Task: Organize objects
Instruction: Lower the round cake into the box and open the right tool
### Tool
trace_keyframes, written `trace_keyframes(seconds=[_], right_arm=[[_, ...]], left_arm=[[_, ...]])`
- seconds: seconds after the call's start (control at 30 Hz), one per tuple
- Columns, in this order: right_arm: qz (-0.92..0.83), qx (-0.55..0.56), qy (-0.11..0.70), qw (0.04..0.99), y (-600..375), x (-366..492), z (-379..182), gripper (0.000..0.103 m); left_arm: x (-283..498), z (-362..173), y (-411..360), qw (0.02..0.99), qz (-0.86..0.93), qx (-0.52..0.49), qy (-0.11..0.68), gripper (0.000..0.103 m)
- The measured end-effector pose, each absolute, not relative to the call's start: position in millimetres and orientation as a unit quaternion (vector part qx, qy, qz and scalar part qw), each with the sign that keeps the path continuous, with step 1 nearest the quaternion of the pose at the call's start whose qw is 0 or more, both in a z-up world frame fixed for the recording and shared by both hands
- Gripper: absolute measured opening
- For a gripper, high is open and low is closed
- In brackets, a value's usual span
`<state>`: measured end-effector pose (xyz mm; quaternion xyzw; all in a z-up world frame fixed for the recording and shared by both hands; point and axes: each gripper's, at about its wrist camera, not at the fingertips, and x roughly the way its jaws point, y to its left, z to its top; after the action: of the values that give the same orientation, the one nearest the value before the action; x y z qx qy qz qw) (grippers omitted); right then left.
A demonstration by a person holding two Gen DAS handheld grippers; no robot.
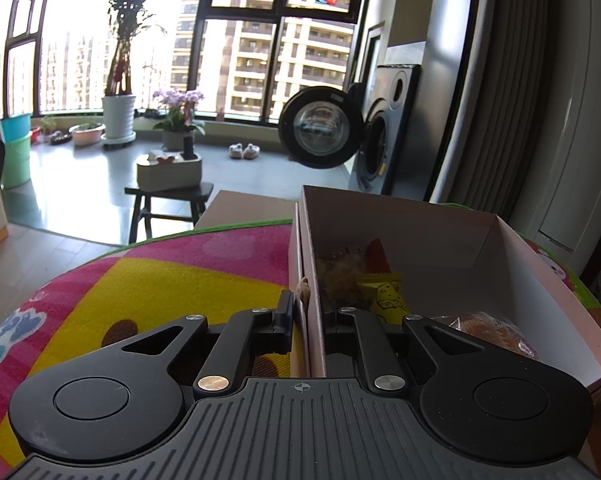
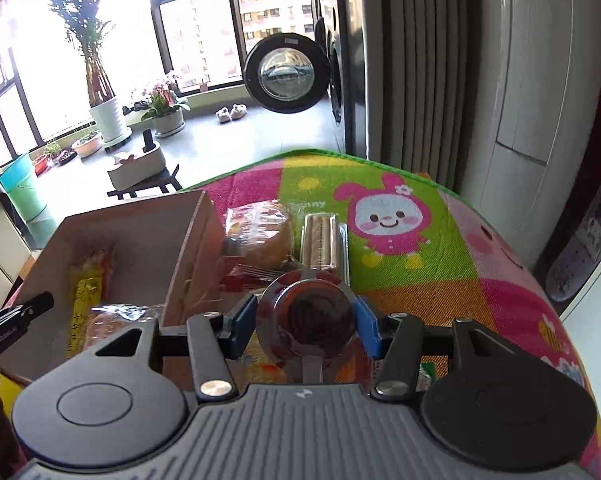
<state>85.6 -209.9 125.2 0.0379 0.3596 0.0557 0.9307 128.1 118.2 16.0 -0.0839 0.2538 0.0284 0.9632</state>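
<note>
Left gripper (image 1: pixel 308 320) clamped on cardboard box (image 1: pixel 452 236) side wall; right gripper (image 2: pixel 306 326) gripping round-ended wrapped snack (image 2: pixel 306 316), long axis pointing toward camera.

This is a home, a living space opening onto a glazed balcony used for laundry; a front-loading washing machine (image 1: pixel 384 136) stands at the far right with its round door (image 1: pixel 320 126) swung open; potted plants line the far window, a tall one in a white pot (image 1: pixel 118 116) and a pink-flowered one (image 1: pixel 178 120); a pair of slippers (image 1: pixel 244 151) lies on the tiled floor; apartment towers (image 1: pixel 256 60) fill the view outside; near, a child's cartoon play mat (image 2: pixel 384 220) covers the surface.
</note>
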Motion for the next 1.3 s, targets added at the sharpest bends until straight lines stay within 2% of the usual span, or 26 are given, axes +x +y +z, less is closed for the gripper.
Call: trace_keyframes(seconds=[0.23,0.43,0.6,0.77,0.9,1.07,1.3], right_arm=[[0.076,0.009,0.325,0.943,-205,25,174,0.053],[0.093,-0.02,0.358,0.929,-193,-21,189,0.053],[0.116,0.003,0.401,0.909,-181,-33,195,0.053],[0.142,0.043,0.393,0.907,-153,5,221,0.053],[0.148,0.033,0.374,0.915,-111,63,228,0.053],[0.118,-0.065,0.366,0.921,-49,129,199,0.053],[0.116,-0.108,0.374,0.914,-6,168,162,0.053]], left_arm=[[128,16,117,0.963,0.028,-0.085,0.255,0.013],[129,15,117,0.963,0.027,-0.086,0.255,0.014],[130,15,118,0.962,0.027,-0.089,0.256,0.014],[130,15,119,0.962,0.026,-0.091,0.257,0.014],[129,14,120,0.961,0.024,-0.095,0.258,0.014],[129,14,122,0.961,0.023,-0.098,0.259,0.014],[127,14,123,0.96,0.023,-0.099,0.26,0.014]])
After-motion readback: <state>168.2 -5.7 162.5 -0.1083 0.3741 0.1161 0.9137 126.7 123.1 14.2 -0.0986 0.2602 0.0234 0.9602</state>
